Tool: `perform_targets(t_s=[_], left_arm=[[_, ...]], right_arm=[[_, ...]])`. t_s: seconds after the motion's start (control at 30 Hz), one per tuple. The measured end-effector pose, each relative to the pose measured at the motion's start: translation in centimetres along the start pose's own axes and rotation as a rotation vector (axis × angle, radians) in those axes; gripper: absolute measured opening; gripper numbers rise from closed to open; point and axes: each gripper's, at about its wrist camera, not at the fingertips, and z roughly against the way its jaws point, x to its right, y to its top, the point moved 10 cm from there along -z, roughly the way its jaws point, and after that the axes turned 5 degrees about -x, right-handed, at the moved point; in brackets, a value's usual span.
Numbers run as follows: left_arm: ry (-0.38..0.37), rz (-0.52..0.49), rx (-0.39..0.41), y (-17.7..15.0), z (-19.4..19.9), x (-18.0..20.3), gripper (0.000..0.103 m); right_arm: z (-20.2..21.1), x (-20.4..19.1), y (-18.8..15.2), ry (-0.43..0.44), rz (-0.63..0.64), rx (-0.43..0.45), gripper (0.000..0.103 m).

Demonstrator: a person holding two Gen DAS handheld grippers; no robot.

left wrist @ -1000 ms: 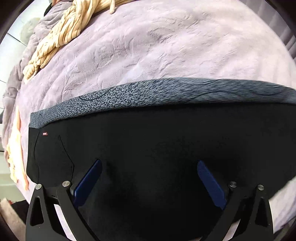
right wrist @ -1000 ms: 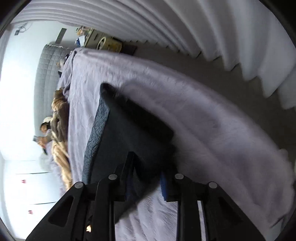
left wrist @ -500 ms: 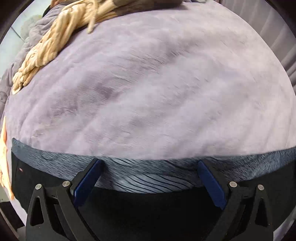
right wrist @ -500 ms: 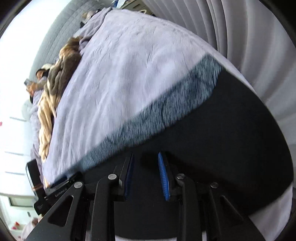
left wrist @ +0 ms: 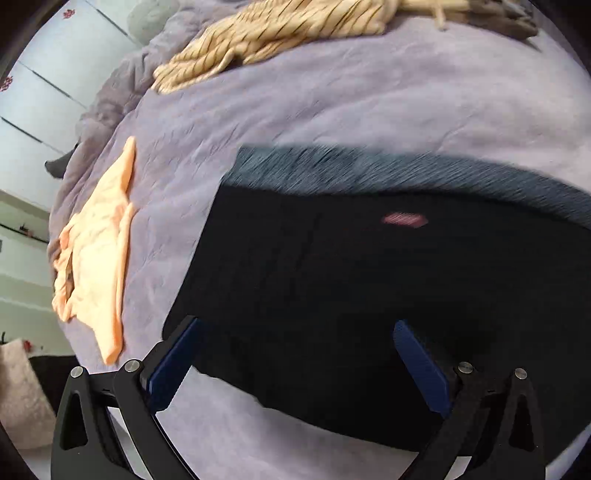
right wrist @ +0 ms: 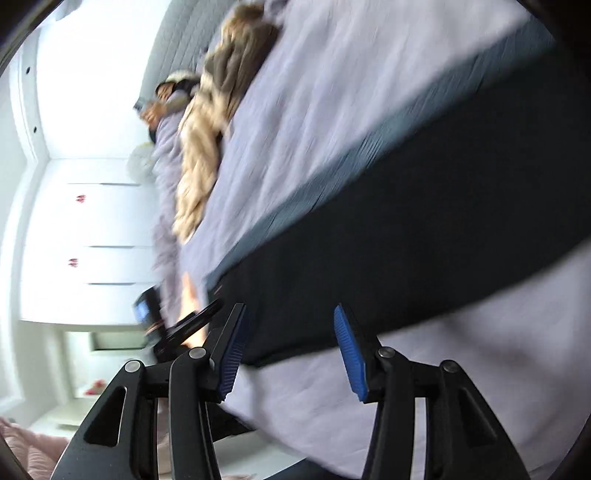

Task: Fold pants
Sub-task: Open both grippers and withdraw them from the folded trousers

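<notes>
A: Item one, the black pants (left wrist: 369, 295). Where do they lie?

B: Flat on the lilac bedspread (left wrist: 332, 110), folded into a broad dark block. A grey speckled waistband (left wrist: 369, 170) runs along the far edge, and a small red tag (left wrist: 404, 219) sits just under it. The right wrist view shows the same pants (right wrist: 406, 240) as a long black band, the grey waistband (right wrist: 369, 147) on its upper side. Both pictures are smeared by motion.

A: Item two, the left gripper (left wrist: 295, 350)?

B: Jaws spread wide, poised over the near part of the pants. The blue pads (left wrist: 421, 365) stand far apart and nothing is clamped between them. The left pad is at the corner of the cloth, the right one over the black fabric; whether either touches the cloth I cannot tell.

A: Item three, the right gripper (right wrist: 288, 347)?

B: Jaws partly apart, having just been opening. The near edge of the pants lies beyond the gap, and the ribbed blue pads (right wrist: 351, 354) press on nothing.

A: Surrounding goods?

B: A peach garment (left wrist: 96, 266) lies crumpled on the bedspread, left of the pants and apart from them. A cream striped throw (left wrist: 277, 33) lies bunched along the far side of the bed. White wardrobe doors (right wrist: 92, 221) stand beyond. A person (right wrist: 166, 103) lies at the head of the bed.
</notes>
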Motion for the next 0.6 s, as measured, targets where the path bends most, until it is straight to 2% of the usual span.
perform_targets(t_s=[0.03,0.07,0.1,0.13,0.23,0.3,0.4,0.43,0.47,0.5,0.6], left_arm=[[-0.065,0.016,-0.053,-1.0,-2.4,-0.8,0.103],[-0.146,0.045,-0.056,-0.8,-3.2,-0.9,0.103],[-0.179,0.048,-0.049,-0.9,-3.4,-1.0,0.103],[-0.186,0.015,-0.04,-0.7,-3.4,-0.8,0.103],[-0.142,-0.088,0.009,-0.3,-3.0,-0.1,0.103],[-0.155,-0.103,0.017,-0.3,-3.2,0.1,0.103],[-0.218,-0.077,0.004,-0.3,-3.8,-0.3,0.103],[-0.227,-0.078,0.006,-0.3,-3.7,-0.3,0.103],[-0.227,-0.087,0.013,-0.4,-3.6,-0.3,0.103],[-0.228,-0.093,0.017,-0.1,-3.9,-0.7,0.103],[-0.243,-0.095,0.027,-0.1,-4.3,-0.8,0.103]], right_arm=[[-2.5,-0.4,-1.2,0.03,-0.026,-0.027,0.053],[-4.6,-0.6,-2.1,0.035,-0.046,-0.044,0.053],[-6.6,-0.8,-2.6,0.037,-0.067,-0.056,0.053],[-8.4,-0.9,-3.1,0.046,-0.1,-0.065,0.053],[-11.7,-1.7,-3.7,0.078,-0.158,-0.055,0.052],[-12.8,-1.3,-3.6,0.041,-0.165,-0.057,0.052],[-13.8,-0.8,-3.4,0.002,-0.186,-0.055,0.048],[-14.3,-0.9,-2.6,-0.013,-0.187,-0.052,0.039],[-14.4,-1.0,-2.1,-0.049,-0.179,-0.05,0.014],[-14.4,-1.2,-1.7,-0.102,-0.161,-0.051,0.01],[-12.6,-3.1,-1.8,-0.218,-0.013,-0.063,0.009]])
